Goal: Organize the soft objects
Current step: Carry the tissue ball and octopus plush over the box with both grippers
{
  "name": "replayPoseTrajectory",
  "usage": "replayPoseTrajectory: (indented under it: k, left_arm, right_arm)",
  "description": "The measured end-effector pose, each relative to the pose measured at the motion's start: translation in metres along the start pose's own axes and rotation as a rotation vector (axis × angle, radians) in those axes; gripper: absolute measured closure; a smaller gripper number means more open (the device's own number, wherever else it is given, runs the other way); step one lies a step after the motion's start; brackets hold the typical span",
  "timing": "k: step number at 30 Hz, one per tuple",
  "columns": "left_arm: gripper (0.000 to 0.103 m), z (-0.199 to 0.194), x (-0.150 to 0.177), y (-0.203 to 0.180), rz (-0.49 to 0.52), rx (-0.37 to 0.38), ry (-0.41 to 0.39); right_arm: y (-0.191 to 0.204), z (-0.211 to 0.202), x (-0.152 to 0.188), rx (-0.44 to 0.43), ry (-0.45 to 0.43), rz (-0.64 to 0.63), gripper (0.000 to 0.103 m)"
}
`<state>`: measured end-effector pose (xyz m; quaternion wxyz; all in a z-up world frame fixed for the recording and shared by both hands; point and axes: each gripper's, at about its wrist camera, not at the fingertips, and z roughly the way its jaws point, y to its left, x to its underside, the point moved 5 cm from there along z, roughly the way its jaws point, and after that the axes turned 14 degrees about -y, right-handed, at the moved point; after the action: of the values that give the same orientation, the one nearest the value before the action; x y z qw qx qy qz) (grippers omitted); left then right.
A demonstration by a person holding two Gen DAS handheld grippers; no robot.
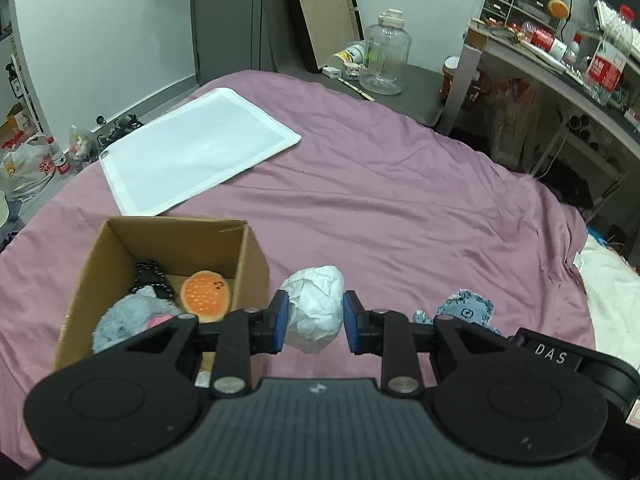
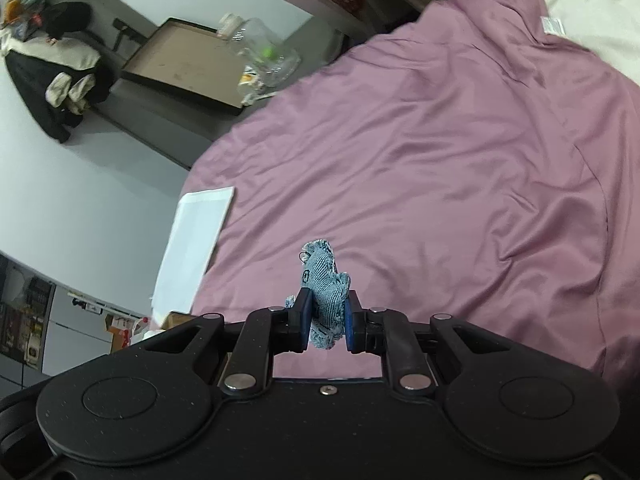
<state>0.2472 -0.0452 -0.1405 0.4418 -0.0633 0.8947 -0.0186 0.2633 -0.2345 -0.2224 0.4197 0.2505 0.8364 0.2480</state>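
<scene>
My left gripper [image 1: 314, 320] is shut on a crumpled white paper ball [image 1: 314, 308], held just right of an open cardboard box [image 1: 248, 264] on the pink bedspread. Inside the box lie an orange bun-shaped plush [image 1: 205, 296], a grey fluffy toy [image 1: 128, 318] and a black beaded item [image 1: 152, 280]. My right gripper [image 2: 327, 316] is shut on a blue denim fabric toy [image 2: 326, 288], lifted above the bed. The same denim toy [image 1: 466, 308] shows in the left wrist view, right of the paper ball, with the right gripper's body below it.
A white flat cloth [image 1: 192, 152] lies on the far left of the pink bedspread [image 1: 400, 208]. A clear plastic jar [image 1: 384, 56] stands on a dark stand beyond the bed. A cluttered desk [image 1: 560, 56] is at the right; bags sit on the floor at left.
</scene>
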Motion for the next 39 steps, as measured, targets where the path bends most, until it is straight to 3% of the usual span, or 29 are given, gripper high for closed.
replayPoseTrajectory:
  k: [24, 30, 39]
  left_arm:
    - [0.075, -0.039, 0.004, 0.099, -0.172, -0.001, -0.037]
    - [0.075, -0.037, 0.005, 0.112, -0.199, 0.024, -0.043]
    - [0.075, -0.021, 0.008, 0.125, -0.252, 0.082, -0.028]
  right_arm:
    - [0.096, -0.043, 0.028, -0.077, -0.069, -0.229, 0.086]
    - [0.114, -0.048, 0.038, -0.129, -0.081, -0.242, 0.086]
    - [0.130, -0.041, 0.054, -0.118, -0.068, -0.298, 0.086]
